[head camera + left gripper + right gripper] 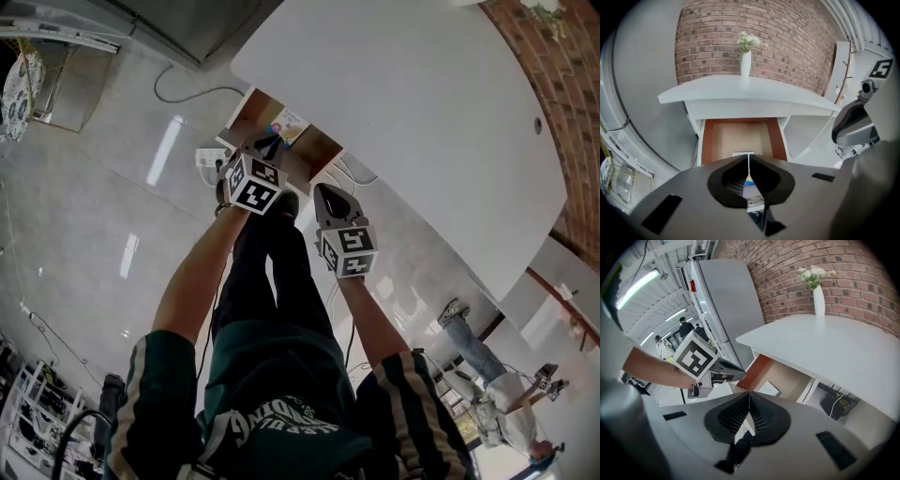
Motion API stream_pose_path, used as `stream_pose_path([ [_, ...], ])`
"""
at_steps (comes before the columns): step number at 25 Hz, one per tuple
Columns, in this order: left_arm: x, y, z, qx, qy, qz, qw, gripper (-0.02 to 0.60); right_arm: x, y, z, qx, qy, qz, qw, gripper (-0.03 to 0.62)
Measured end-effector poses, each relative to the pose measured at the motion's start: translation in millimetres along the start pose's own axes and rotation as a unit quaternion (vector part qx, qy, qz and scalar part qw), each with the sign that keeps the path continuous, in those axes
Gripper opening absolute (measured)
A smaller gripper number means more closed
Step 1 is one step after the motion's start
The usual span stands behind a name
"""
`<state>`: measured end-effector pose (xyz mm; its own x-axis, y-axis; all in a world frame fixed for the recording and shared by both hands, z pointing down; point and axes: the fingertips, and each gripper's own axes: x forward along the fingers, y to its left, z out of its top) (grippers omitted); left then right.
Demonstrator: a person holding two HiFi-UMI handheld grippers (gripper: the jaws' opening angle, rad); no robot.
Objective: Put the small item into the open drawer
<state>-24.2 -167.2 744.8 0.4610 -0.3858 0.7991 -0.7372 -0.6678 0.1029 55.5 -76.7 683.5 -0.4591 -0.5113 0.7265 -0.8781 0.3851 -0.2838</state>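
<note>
A red-brown brick wall (787, 42) rises behind the white bench (740, 91). A slim white vase (746, 64) stands upright on the bench top near the wall, holding pale flowers (748, 41). A tall grey cabinet (726, 301) stands beside the bench's end, against the same wall. Under the bench, a dark box (836, 404) sits on the floor with cables lying over it. The floor (84, 216) is pale and glossy, and mirrors long ceiling lights (637, 284). A white power strip (208, 157) lies on it near the bench, and a grey cable (187, 94) loops beyond. A few people (685, 327) stand far back in the room; another person (497, 394) is seen at the head view's lower right.
</note>
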Motion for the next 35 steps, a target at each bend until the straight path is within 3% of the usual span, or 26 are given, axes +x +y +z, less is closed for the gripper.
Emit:
stream_pose_path([
  [7, -71, -25, 36, 0.015, -0.039, -0.005, 0.9991, 0.015, -34, 16, 44, -0.012, -0.039, 0.014, 0.999, 0.025],
  [12, -123, -51, 53, -0.006, -0.068, -0.010, 0.9976, 0.015, -66, 30, 55, -0.009, -0.060, 0.016, 0.998, 0.025],
  [20, -182, -44, 92, -0.006, -0.120, 0.033, 0.9922, 0.015, -103, 34, 84, -0.030, -0.094, 0.012, 0.995, 0.025],
  [28, -241, -29, 135, 0.009, -0.171, 0.083, 0.9817, 0.015, -138, 47, 145, -0.071, -0.158, 0.022, 0.985, 0.025],
  [35, -283, -21, 175, 0.016, -0.231, 0.106, 0.9672, 0.015, -173, 54, 203, -0.102, -0.221, 0.027, 0.970, 0.025],
])
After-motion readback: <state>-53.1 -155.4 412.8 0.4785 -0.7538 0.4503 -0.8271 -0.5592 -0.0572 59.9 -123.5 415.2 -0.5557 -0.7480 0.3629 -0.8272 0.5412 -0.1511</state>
